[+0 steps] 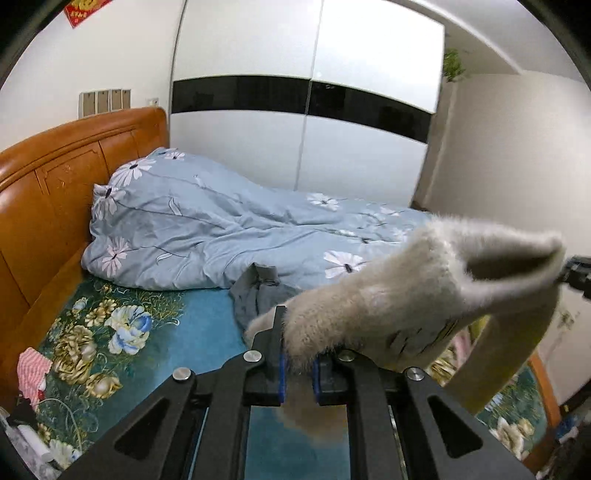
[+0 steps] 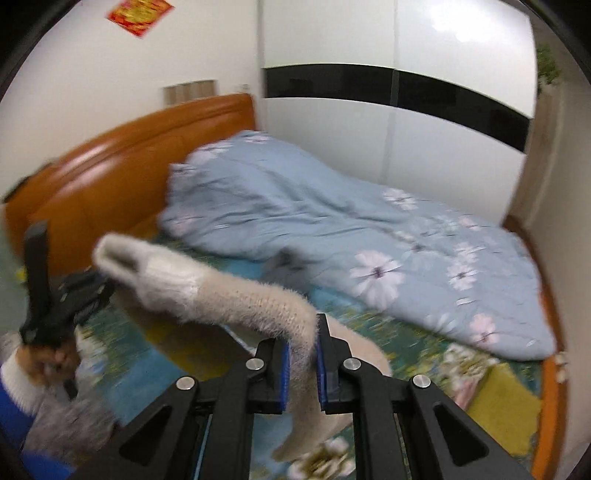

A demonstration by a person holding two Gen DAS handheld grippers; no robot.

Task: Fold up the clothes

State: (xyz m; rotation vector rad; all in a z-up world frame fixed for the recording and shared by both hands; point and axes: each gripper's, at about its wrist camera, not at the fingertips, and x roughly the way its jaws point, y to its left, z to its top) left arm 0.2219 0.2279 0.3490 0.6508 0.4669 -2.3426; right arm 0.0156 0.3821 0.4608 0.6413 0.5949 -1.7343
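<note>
1. While both grippers hold it up, the fuzzy cream sweater (image 1: 424, 288) hangs stretched across the lower middle of each view, above the bed.
2. At the bottom of the left view, the left gripper (image 1: 298, 363) is clamped tight on a furry edge of the sweater.
3. At the bottom of the right view, the right gripper (image 2: 301, 363) is pinched shut on another furry part.
4. Under them lies a teal bed sheet (image 1: 199, 332) with big gold and white flowers.
5. Across the middle sits a rumpled blue quilt (image 1: 207, 221) with white flowers.
6. Just in front of the quilt lies a small gray cloth (image 1: 255, 295).
7. On the left stands an orange wooden headboard (image 1: 55, 184).
8. Behind the bed is a white wardrobe (image 1: 303, 147) with a black stripe.
9. At the upper left, a red paper (image 1: 85, 11) hangs on the white wall.
10. Low on the left edge lies a red and white cloth (image 1: 33, 373).
</note>
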